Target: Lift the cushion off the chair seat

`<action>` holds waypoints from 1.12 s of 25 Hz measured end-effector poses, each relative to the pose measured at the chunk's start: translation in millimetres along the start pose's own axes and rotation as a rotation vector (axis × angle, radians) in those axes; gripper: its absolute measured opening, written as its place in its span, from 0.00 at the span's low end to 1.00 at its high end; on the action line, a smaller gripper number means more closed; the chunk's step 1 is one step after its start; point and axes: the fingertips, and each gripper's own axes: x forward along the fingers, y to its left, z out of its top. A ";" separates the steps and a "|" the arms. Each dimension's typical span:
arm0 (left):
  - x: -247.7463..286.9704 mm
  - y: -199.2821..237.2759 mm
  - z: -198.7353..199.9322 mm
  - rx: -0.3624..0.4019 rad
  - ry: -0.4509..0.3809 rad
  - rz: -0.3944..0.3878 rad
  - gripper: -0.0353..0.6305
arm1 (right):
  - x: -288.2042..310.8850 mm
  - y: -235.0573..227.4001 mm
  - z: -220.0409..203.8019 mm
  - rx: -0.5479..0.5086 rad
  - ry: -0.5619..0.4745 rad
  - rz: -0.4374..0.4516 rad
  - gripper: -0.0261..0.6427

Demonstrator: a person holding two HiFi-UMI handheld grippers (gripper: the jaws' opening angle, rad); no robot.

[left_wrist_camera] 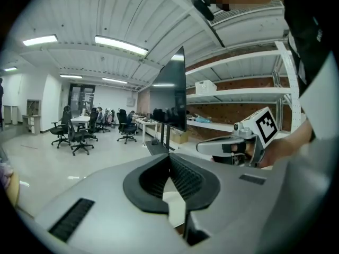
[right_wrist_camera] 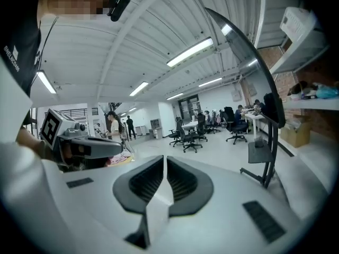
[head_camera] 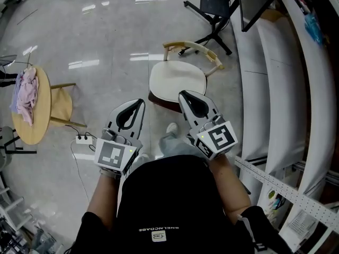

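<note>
Cushion (head_camera: 176, 81): pale, rounded, lying flat on the chair (head_camera: 197, 47) seat, ahead of both grippers. Probably soft and light, so it will sag; take hold at opposite side edges. Left gripper (head_camera: 139, 103) and right gripper (head_camera: 184, 95): jaws together, empty. The right gripper covers the cushion's near edge, and its thickness is unclear.
</note>
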 end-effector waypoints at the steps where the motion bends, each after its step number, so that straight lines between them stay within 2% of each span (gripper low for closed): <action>1: 6.7 -0.3 0.9 0.002 0.004 0.009 0.07 | 1.8 -8.6 -2.5 0.004 0.008 0.006 0.06; 8: 43.2 -9.4 0.7 0.017 0.060 0.048 0.07 | 12.4 -56.9 -23.3 0.027 0.048 0.034 0.06; 16: 64.9 -17.6 -15.2 0.023 0.131 0.062 0.07 | 10.9 -96.4 -66.6 0.073 0.136 0.014 0.11; 22: 63.5 -12.1 -32.1 0.012 0.158 0.069 0.07 | 13.4 -98.9 -109.3 0.095 0.238 0.008 0.17; 28: 59.3 1.4 -53.0 -0.021 0.198 0.086 0.07 | 31.1 -95.4 -152.8 0.066 0.361 0.017 0.22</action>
